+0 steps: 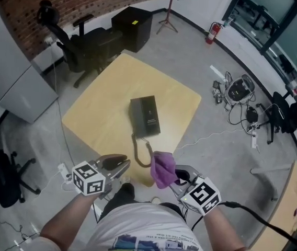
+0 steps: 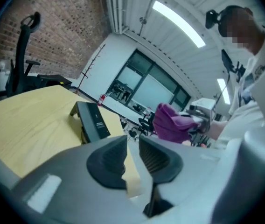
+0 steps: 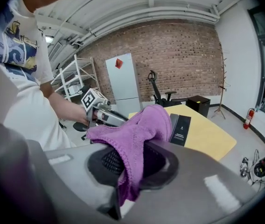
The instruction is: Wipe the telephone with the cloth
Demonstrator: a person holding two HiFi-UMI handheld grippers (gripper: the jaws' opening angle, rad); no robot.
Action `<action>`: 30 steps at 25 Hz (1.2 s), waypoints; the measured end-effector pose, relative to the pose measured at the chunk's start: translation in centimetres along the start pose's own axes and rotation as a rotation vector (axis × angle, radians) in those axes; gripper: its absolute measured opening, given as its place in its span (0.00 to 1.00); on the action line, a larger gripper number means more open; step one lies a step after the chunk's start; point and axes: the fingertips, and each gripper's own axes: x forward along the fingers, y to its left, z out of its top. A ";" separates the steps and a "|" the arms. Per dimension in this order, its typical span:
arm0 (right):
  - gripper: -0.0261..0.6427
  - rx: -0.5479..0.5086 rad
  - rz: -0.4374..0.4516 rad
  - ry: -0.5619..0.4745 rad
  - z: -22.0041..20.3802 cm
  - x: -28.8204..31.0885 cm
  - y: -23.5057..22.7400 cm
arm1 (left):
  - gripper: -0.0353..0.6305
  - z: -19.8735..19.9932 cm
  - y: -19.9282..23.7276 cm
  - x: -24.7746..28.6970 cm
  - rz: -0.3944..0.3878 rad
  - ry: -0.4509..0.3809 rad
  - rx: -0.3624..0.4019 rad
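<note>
We hold the purple cloth (image 1: 163, 170) pinched in the right gripper (image 1: 178, 175) near the yellow table (image 1: 101, 95) edge, ready for wiping, the left gripper (image 1: 121, 165) empty, jaws narrowly apart, free to steady the black telephone (image 1: 145, 116) lying mid-table.

Black telephone (image 1: 145, 116) on yellow table (image 1: 99, 114) — right gripper (image 1: 176, 175) holds purple cloth (image 1: 162, 169).

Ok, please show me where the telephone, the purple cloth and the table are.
telephone (image 1: 145, 116), head view, middle of its black top
purple cloth (image 3: 137, 127), right gripper view, its bunched upper part
table (image 1: 106, 95), head view, bare yellow top
</note>
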 end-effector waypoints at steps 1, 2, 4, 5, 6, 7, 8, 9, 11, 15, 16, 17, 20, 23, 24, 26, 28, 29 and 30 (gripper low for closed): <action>0.10 -0.013 0.012 -0.007 -0.3 -0.5 0.2 | 0.14 -0.5 -1.4 0.1 0.013 0.018 0.041; 0.10 -0.022 0.027 -0.012 -0.8 -1.0 0.5 | 0.11 -1.2 -3.0 0.1 0.027 0.030 0.074; 0.10 -0.033 0.058 -0.020 -2.1 -2.2 1.3 | 0.08 -2.4 -6.2 0.2 0.049 0.027 0.102; 0.10 -0.038 0.071 -0.025 -2.9 -2.8 1.7 | 0.07 -2.9 -7.9 0.2 0.055 0.016 0.099; 0.10 -0.042 0.082 -0.029 -3.8 -3.5 2.0 | 0.06 -3.5 -9.4 0.3 0.057 0.004 0.090; 0.10 -0.047 0.094 -0.033 -4.6 -4.1 2.5 | 0.06 -4.1 -10.9 0.3 0.058 -0.006 0.077; 0.10 -0.052 0.110 -0.035 -5.3 -4.6 3.1 | 0.06 -4.9 -12.3 0.2 0.061 -0.012 0.063; 0.10 -0.059 0.126 -0.037 -5.9 -5.1 3.8 | 0.06 -5.7 -13.5 0.1 0.066 -0.015 0.049; 0.10 -0.078 0.154 -0.039 -6.9 -6.0 4.9 | 0.06 -7.2 -15.5 -0.2 0.076 -0.010 0.027; 0.10 -0.093 0.180 -0.062 -7.8 -7.9 6.5 | 0.06 -8.1 -18.7 -0.5 0.076 -0.005 0.002; 0.10 -0.095 0.179 -0.068 -8.0 -8.3 6.8 | 0.06 -7.9 -19.3 -0.4 0.068 -0.011 -0.008; 0.10 -0.094 0.175 -0.073 -8.0 -8.6 7.0 | 0.06 -7.6 -19.8 -0.2 0.058 -0.016 -0.014; 0.10 -0.086 0.163 -0.073 -8.5 -9.4 7.5 | 0.06 -6.9 -21.2 0.5 0.017 -0.015 0.000; 0.10 -0.089 0.150 -0.066 -9.0 -10.0 8.0 | 0.06 -6.5 -22.2 1.0 -0.020 -0.027 0.021; 0.10 -0.089 0.145 -0.066 -9.0 -10.1 8.2 | 0.06 -6.2 -22.4 1.0 -0.029 -0.030 0.029; 0.10 -0.091 0.135 -0.067 -8.8 -10.2 8.9 | 0.06 -5.8 -22.9 0.5 -0.045 -0.037 0.045; 0.10 -0.096 0.130 -0.068 -8.7 -10.2 9.8 | 0.06 -5.9 -23.5 -0.5 -0.053 -0.048 0.050; 0.10 -0.099 0.128 -0.070 -8.7 -10.3 10.4 | 0.06 -6.1 -23.8 -1.1 -0.054 -0.055 0.047; 0.10 -0.102 0.126 -0.072 -8.6 -10.2 11.0 | 0.06 -6.3 -23.9 -1.7 -0.052 -0.061 0.042</action>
